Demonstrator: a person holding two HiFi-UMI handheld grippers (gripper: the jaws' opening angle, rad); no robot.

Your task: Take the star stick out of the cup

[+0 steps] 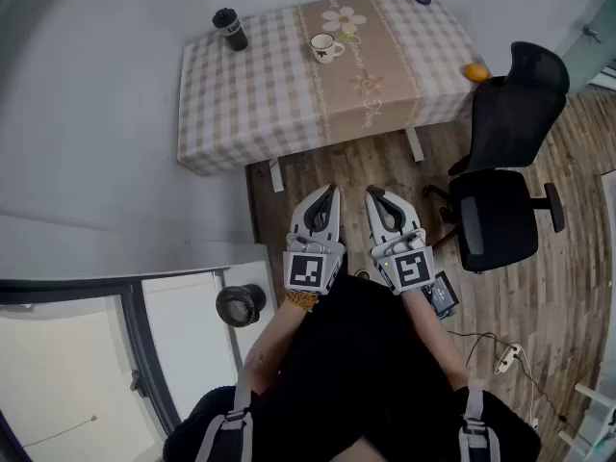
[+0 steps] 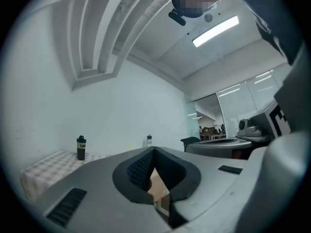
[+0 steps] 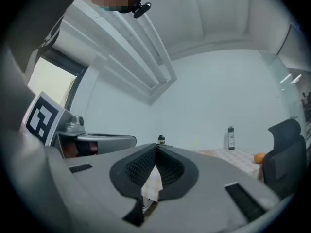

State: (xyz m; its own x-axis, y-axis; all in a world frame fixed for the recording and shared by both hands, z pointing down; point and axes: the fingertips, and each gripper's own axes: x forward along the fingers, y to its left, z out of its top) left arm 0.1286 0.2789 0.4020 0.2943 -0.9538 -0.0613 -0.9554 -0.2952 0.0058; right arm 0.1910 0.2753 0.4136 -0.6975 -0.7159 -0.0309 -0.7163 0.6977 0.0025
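Checkered table, cup, wood floor

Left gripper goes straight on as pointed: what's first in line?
Nothing close. The left gripper, shut and empty, aims at the checked-cloth table; probably its near edge or the white mug, height unclear.

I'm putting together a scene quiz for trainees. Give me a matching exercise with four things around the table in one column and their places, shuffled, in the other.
Things:
1. black bottle
2. cup
3. orange
4. office chair

Places, as seen in the head view:
A. on the beige centre strip of the tablecloth
B. on the wooden floor
C. near the tablecloth's left end
D. at the tablecloth's right edge

Pairs: 1-C, 2-A, 3-D, 4-B
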